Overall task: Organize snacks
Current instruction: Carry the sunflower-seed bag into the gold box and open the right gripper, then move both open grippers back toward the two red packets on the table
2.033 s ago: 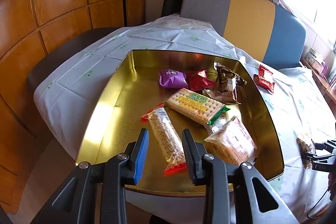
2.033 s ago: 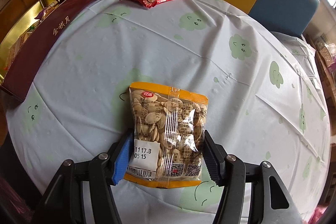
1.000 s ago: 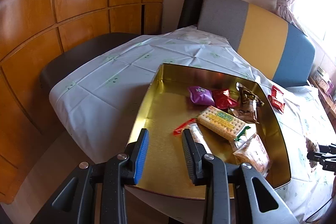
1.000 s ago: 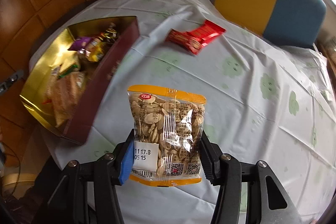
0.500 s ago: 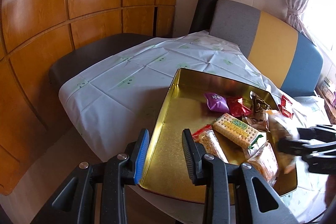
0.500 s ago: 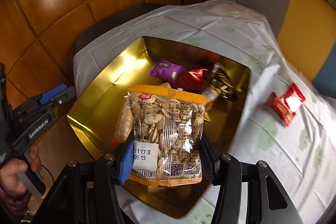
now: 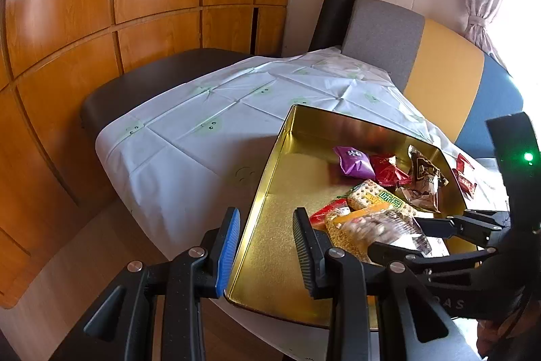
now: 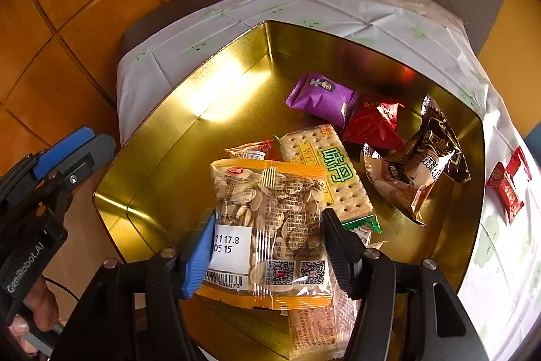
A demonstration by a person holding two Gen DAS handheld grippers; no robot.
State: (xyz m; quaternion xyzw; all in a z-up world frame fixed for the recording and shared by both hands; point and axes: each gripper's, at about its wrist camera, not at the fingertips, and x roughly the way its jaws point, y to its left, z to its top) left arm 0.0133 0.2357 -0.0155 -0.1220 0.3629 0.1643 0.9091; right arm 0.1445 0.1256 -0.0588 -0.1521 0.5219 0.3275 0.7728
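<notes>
Right tongs (image 8: 267, 242) clamp seed packet (image 8: 270, 225), carried from tabletop a second ago, now low over gold tin (image 8: 189, 131) atop cracker pack (image 8: 324, 171); release next, likely; left tongs (image 7: 265, 246) wide, empty, pulled back beside tin.

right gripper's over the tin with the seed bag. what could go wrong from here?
1. The seed bag, clamped in the right gripper, hangs over the cracker pack and other snacks; released here, it would probably land on the pile rather than on the bare gold floor.
2. The left gripper hovers open at the gold tin's near-left rim, close to the right one; they could collide.
3. Two red packets lie on the tablecloth, not yet boxed.
</notes>
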